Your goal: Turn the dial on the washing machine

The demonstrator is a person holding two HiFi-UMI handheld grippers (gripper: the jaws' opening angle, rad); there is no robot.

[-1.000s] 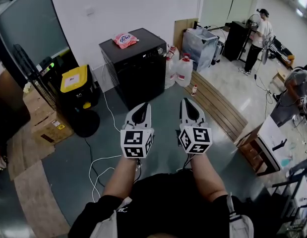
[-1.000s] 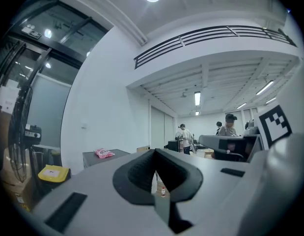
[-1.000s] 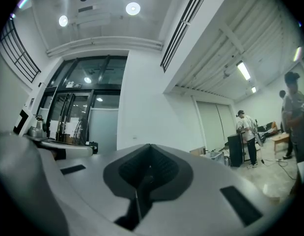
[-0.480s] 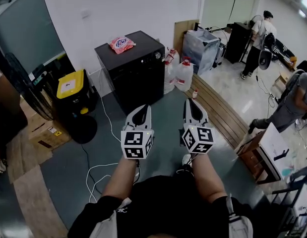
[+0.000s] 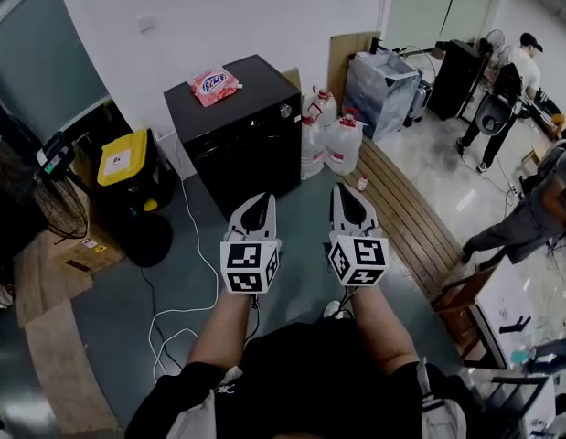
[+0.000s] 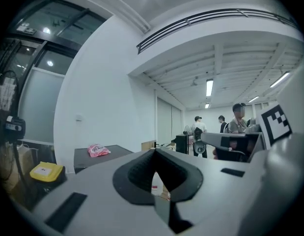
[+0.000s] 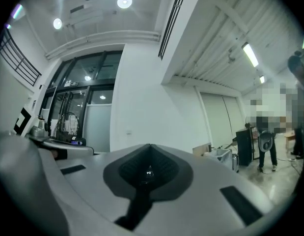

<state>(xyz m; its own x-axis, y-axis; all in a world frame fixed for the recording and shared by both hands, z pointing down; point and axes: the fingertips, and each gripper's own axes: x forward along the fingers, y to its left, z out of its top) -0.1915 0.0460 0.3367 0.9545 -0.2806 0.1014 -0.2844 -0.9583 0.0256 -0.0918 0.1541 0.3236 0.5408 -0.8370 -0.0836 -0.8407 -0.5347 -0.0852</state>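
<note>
Left gripper (image 5: pixel 261 198): held out over the floor, short of the washing machine and well apart from it; its jaws stand a little apart and grip nothing.
Right gripper (image 5: pixel 343 190): level with the left gripper, also short of the washing machine; its jaws are pressed together and empty.
Floor (image 5: pixel 301 236): smooth grey-green, with a white cable (image 5: pixel 186 286) lying loose in front of the washing machine and to its left.
Washing machine (image 5: pixel 237 144): a black box standing on the floor against the wall, ahead of both grippers.
Dial (image 5: pixel 285 111): a small pale knob at the upper right of the washing machine's front, untouched.
Pink packet (image 5: pixel 214 85): lies on the washing machine's top, near its back left.
Bin (image 5: pixel 127 158): black with a yellow lid, left of the washing machine.
Jugs (image 5: pixel 330 140): pale, red-capped, just right of the washing machine.
Wooden planks (image 5: pixel 406 213): lie on the floor further right of the washing machine.
Wall (image 5: pixel 246 16): plain white, behind the washing machine.
People (image 5: pixel 516 85): stand far off to the washing machine's right.
</note>
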